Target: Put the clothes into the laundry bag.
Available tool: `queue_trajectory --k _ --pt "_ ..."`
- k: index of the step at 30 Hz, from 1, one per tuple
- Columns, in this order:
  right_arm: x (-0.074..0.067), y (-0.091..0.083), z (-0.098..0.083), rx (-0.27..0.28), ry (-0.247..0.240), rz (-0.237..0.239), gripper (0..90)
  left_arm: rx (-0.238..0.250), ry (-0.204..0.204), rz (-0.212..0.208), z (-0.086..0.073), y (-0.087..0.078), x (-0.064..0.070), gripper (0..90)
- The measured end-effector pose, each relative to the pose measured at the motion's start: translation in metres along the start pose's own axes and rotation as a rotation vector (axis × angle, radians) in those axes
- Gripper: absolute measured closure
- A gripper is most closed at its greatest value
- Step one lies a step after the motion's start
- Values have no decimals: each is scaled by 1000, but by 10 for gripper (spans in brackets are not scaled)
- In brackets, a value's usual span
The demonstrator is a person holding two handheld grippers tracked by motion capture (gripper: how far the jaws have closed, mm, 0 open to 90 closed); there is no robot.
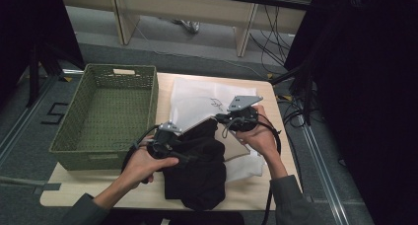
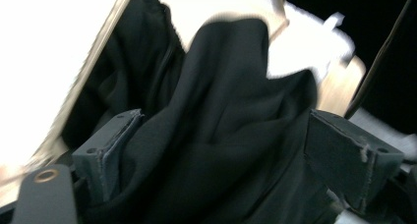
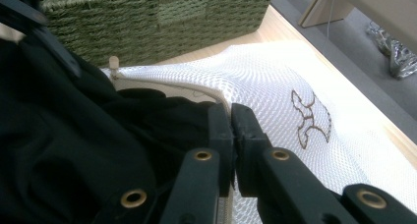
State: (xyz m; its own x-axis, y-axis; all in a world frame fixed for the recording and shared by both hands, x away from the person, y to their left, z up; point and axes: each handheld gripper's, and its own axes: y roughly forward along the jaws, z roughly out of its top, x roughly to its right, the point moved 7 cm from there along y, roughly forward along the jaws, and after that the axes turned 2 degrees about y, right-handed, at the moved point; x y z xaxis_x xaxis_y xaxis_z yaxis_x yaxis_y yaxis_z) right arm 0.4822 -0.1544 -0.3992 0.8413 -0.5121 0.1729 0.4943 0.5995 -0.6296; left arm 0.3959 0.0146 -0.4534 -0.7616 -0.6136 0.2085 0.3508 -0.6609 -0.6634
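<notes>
Cloth is what both of my tools are working on: a black garment (image 1: 197, 170) is lying bunched on the surface (image 1: 246, 195), half tucked into the mouth of a white mesh bag (image 1: 197, 99).

I am holding the right tool (image 3: 231, 130) with its jaws pressed together on the bag's rim, lifting that edge so the mouth is gaping toward my left tool (image 1: 165, 141). The left tool's jaws are standing wide apart with a fold of the garment bulging up between them, not yet pinched.

From the left tool the bag opening is lying ahead and slightly to the right, so I judge the next push is running that way, along the garment's length. A green woven basket (image 1: 106, 116) is sitting just beside the bag.
</notes>
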Motion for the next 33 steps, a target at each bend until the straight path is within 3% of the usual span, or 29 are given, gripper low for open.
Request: queue_trajectory --k 3,5,7,8,9,11,12,13,15,18,22,23,24,26,29,33 --pt "1 0 0 4 -3 4 888 -40 49 12 -19 1 2 148" --pt "0 1 0 -1 4 5 888 -75 63 26 -32 10 0 146" --pt "-2 2 0 -6 2 7 888 -90 47 33 -38 21 -1 144" --pt "-2 3 0 -3 -10 9 888 -97 61 35 -39 25 0 155" --pt "-3 3 0 -11 5 9 888 -104 103 35 -38 31 1 202" --pt "-4 5 1 -9 -14 12 888 -113 167 62 -34 39 1 476" --pt "-4 5 1 -8 -14 10 888 -115 185 74 -31 44 1 601" --pt "-5 5 2 -7 -17 15 888 -115 171 76 -28 49 2 693" --pt "-7 4 2 -11 -7 16 888 -108 174 81 -19 55 2 773" --pt "-7 2 4 -4 -8 14 889 -61 179 115 6 56 -1 808" --pt "-6 -1 6 7 -9 13 889 16 124 178 42 58 -25 810" --pt "-6 -2 6 2 7 2 888 15 86 172 45 63 -33 808" --pt "-4 -1 7 13 -18 12 889 2 47 158 44 70 -38 799" --pt "-4 -1 6 9 -9 11 889 -43 9 147 34 84 -43 764" --pt "-3 1 2 -2 2 9 888 -47 -55 109 23 93 -42 585" --pt "0 1 0 -1 5 8 888 -23 -75 66 24 73 -31 342"
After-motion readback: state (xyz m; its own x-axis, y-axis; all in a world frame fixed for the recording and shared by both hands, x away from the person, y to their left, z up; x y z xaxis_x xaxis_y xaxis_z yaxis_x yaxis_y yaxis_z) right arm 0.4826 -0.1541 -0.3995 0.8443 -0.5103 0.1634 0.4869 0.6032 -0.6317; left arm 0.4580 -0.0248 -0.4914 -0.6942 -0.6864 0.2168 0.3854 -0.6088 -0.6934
